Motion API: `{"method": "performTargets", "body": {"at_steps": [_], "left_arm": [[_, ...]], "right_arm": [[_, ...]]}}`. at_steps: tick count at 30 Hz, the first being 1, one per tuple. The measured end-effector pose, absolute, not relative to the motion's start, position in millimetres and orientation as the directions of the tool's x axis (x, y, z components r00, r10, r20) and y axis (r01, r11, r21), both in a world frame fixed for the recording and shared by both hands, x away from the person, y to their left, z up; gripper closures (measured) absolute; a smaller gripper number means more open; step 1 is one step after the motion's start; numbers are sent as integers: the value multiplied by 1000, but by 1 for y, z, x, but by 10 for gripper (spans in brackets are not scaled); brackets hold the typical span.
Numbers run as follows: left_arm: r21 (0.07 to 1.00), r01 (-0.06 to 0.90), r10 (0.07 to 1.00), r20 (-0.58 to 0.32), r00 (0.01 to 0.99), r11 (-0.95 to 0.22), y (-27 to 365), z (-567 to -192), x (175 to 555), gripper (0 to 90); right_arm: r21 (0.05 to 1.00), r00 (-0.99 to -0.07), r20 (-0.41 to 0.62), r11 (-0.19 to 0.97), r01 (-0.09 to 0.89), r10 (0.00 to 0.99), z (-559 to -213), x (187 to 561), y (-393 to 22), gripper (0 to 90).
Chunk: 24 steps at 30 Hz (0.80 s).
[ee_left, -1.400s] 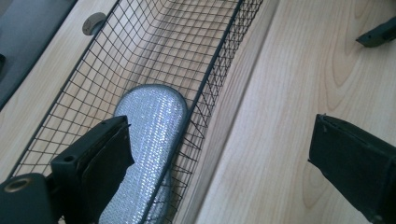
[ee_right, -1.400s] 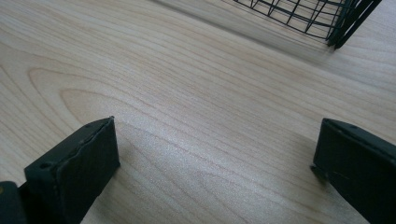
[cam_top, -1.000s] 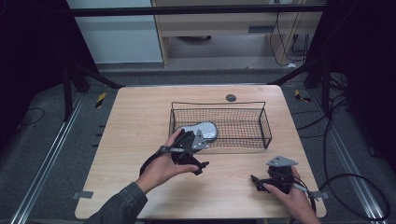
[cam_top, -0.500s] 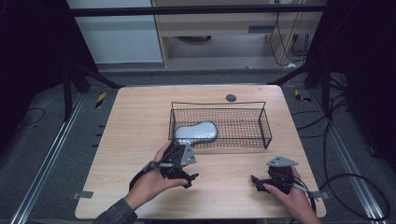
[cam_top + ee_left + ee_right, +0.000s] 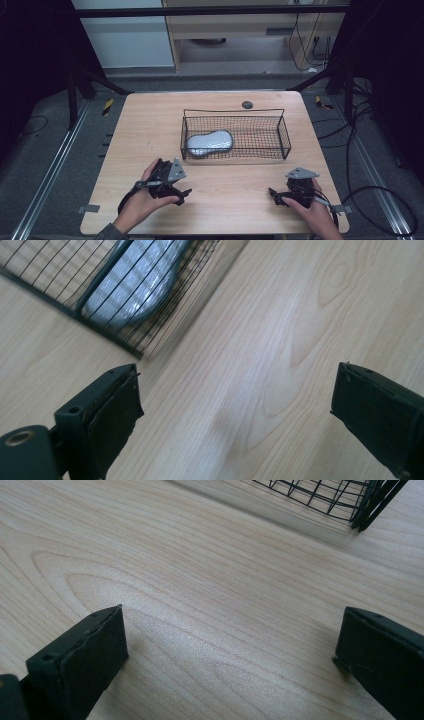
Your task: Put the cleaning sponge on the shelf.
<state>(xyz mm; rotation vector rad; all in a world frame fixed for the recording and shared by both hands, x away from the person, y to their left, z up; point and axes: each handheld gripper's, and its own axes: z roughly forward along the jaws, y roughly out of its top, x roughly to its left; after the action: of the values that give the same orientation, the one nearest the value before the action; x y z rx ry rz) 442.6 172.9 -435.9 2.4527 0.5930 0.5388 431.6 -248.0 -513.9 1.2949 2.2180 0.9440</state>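
High view puts my left gripper (image 5: 172, 187) low over the wooden table (image 5: 150, 125) with its jaws spread wide and nothing between them. Just ahead of it and a little to its right stands the black wire basket (image 5: 280, 131), with a silvery grey pouch (image 5: 210, 142) lying in the end nearest that gripper. My right gripper (image 5: 280, 196) sits well apart on the other side, jaws likewise parted over bare wood, the basket's near corner (image 5: 370, 505) ahead of it
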Motion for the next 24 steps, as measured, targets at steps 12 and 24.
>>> {"method": "performTargets", "body": {"at_steps": [12, 24], "left_arm": [[590, 395, 611, 221, 760, -704, 209, -452, 463, 51], [579, 488, 685, 176, 707, -653, 238, -473, 482, 46]], "right_arm": [[723, -489, -6, 342, 600, 872, -514, 432, -248, 3], [723, -490, -7, 343, 600, 872, -514, 431, -248, 3]]}}
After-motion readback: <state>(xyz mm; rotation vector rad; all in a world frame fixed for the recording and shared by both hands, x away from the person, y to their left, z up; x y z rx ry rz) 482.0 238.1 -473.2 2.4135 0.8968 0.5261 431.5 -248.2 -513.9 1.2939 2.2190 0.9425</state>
